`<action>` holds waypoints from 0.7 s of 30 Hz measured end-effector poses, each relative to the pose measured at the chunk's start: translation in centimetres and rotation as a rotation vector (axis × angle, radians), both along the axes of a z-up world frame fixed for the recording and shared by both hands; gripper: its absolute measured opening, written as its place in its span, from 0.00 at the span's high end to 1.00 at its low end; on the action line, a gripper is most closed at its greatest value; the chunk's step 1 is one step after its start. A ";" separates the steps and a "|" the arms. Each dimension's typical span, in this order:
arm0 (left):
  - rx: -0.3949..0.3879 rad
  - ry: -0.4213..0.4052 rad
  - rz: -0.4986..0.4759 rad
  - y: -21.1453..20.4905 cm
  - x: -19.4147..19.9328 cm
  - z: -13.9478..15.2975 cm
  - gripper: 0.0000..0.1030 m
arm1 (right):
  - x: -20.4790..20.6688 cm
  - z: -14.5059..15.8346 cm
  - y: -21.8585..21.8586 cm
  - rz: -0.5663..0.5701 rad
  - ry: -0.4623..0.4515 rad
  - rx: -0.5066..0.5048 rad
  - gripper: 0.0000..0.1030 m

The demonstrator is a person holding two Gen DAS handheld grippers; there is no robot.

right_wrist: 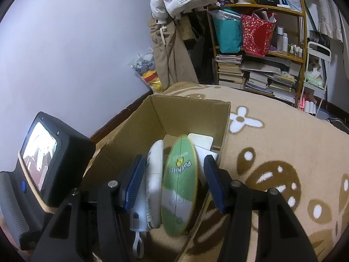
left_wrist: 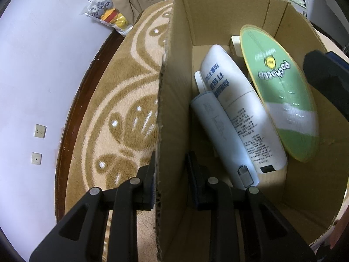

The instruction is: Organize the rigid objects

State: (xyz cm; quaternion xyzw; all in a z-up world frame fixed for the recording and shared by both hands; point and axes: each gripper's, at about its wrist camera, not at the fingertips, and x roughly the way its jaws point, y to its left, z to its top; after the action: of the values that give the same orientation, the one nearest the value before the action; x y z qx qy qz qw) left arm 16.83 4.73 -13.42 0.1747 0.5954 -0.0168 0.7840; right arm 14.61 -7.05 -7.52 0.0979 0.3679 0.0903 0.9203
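An open cardboard box sits on a tan patterned blanket. Inside it lean a green oval pack, a white printed bottle and a pale tube-shaped device. Small white boxes lie at the back. My left gripper straddles the box's left wall, one finger outside and one inside, jaws apart. Above the box, my right gripper is open, with the green pack seen between its blue pads and untouched. Its dark finger shows at the right in the left wrist view.
The blanket spreads to the right of the box. A white wall with a dark baseboard runs along the left. A bag of plush toys lies in the corner. A crowded bookshelf stands behind. The left unit's screen is beside me.
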 end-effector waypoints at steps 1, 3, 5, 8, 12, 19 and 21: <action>-0.001 0.000 0.001 0.0 0.0 0.0 0.76 | -0.1 0.1 -0.1 0.000 0.000 0.005 0.42; -0.002 0.000 0.004 0.0 -0.1 0.1 0.76 | -0.4 0.3 0.0 -0.004 -0.004 0.005 0.42; -0.004 -0.001 0.006 0.0 -0.1 0.1 0.76 | -0.6 0.4 -0.1 -0.005 -0.007 0.009 0.40; -0.012 -0.005 0.012 0.1 -0.2 0.4 0.76 | -1.1 0.6 -0.4 -0.018 -0.014 0.013 0.34; -0.041 -0.007 0.011 0.4 -0.3 1.0 0.76 | -1.7 0.7 -1.1 -0.036 -0.014 0.031 0.33; -0.061 -0.044 0.000 0.2 -1.2 2.1 0.60 | -3.2 0.7 -2.7 -0.073 0.007 0.037 0.31; -0.064 -0.070 -0.012 -0.1 -1.6 2.7 0.44 | -3.6 0.7 -3.1 -0.081 0.013 0.034 0.24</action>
State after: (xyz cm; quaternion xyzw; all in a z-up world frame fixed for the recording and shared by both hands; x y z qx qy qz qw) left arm 15.19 4.64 -10.73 0.1537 0.5655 -0.0345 0.8096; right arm 11.05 -10.18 -6.82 0.1291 0.3679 0.0586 0.9190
